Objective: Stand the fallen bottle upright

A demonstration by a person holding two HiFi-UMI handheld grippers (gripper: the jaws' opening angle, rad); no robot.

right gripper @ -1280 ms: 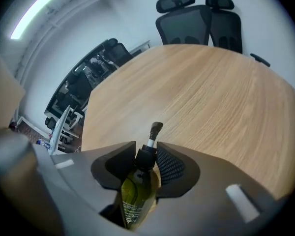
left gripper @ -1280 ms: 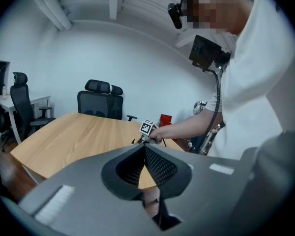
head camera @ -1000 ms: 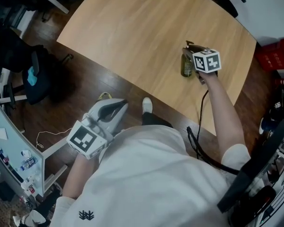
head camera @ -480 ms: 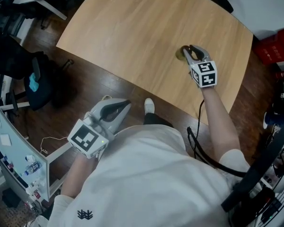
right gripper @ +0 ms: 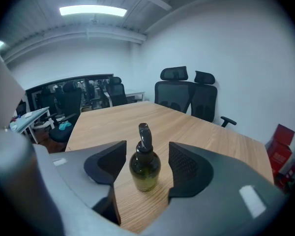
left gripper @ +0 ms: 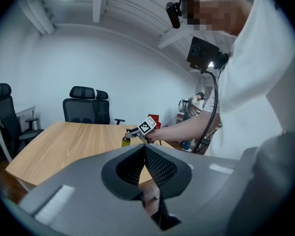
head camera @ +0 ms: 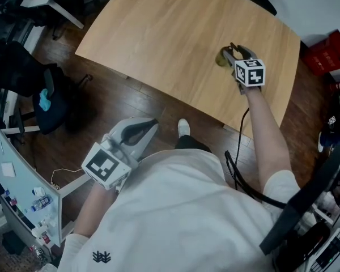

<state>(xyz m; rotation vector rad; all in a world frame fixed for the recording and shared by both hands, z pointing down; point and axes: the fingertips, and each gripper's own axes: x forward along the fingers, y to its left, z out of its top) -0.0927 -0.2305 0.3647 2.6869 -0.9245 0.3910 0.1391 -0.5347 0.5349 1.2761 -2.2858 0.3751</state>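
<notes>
Green pump bottle (right gripper: 144, 167) is standing upright on the tabletop (head camera: 170, 44). Right claw (right gripper: 147, 154) is opening, its jaws flanking the bottle without touching it. Left claw (left gripper: 143, 154) is hovering off the tabletop, jaws pressed together, holding nothing.

The right arm (head camera: 264, 135) stretches forward, the right gripper (head camera: 235, 51) tilted down with its jaws opening around the upright bottle (right gripper: 145, 166), not touching it, while the left gripper (head camera: 149, 123) hangs beside the torso, jaws together.
</notes>
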